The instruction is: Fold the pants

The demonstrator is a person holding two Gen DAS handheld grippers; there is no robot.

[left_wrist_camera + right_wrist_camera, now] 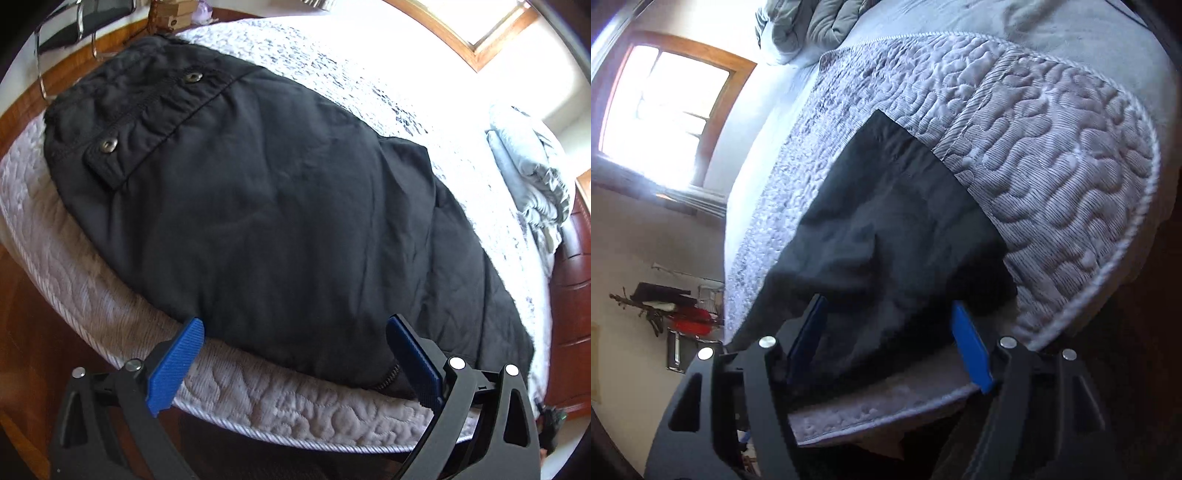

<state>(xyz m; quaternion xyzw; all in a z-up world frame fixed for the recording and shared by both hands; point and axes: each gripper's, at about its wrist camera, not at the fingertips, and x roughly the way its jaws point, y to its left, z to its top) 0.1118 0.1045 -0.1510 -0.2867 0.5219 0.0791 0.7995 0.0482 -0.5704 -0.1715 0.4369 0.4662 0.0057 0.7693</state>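
Black pants (266, 206) lie flat on the quilted mattress (74, 258), waistband with two metal snaps at the far left. My left gripper (295, 325) is open, its blue pads astride the near edge of the pants, holding nothing. In the right wrist view the pants (886, 229) lie along the mattress (1052, 155) near its corner. My right gripper (890, 306) is open, its blue pads on either side of the near cloth edge, with cloth between them but not pinched.
A bunched grey blanket (528, 173) lies at the far end of the bed, also in the right wrist view (812, 26). A wooden-framed window (665, 110) is bright. Wooden floor (22, 332) and a chair (74, 26) lie beyond the mattress edge.
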